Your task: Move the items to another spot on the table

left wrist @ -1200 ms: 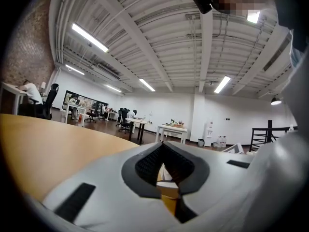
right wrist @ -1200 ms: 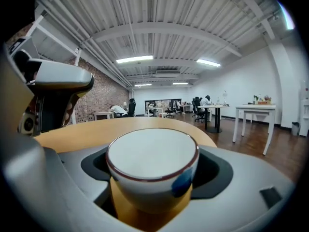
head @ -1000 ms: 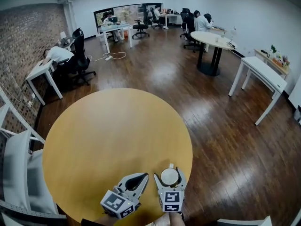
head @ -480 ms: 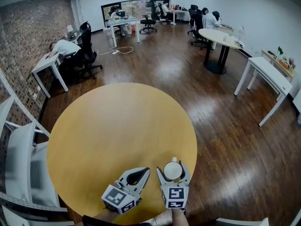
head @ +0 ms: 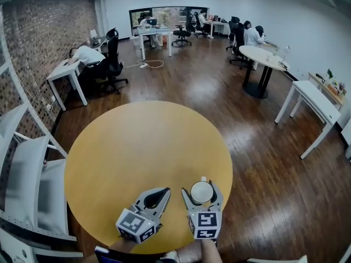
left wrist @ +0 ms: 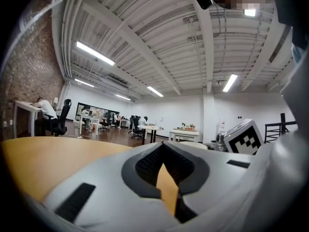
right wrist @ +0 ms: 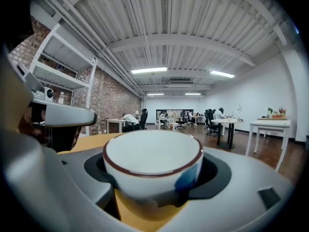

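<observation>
My right claw (head: 202, 189) is clenched around a white cup (head: 201, 192) with a dark red rim and a blue patch on its side. The jaws stand wide and press on its rounded wall from both sides. The cup sits low in the head view, a little right of centre, over the near edge of the round yellow tabletop (head: 137, 147). In the right gripper view I see yellow under its base, so I judge it is lifted clear rather than resting, though I cannot be sure of the gap. The cup looks empty.

My left claw (head: 162, 194) is just beside it to the left. Its jaws are closed tip to tip, with nothing between them but a glimpse of the tabletop.

What worries me most is the hold. The wall is curved and glazed, and my pads grip it on a narrow band, so a quick swing or a tilt of my wrist could let the cup rock or slide out. This close to the rim of the tabletop, a slip could send it to the wooden floor (head: 258, 163) at the lower right. The two claws are also near each other, so a careless sideways move could knock the cup against my left one.
</observation>
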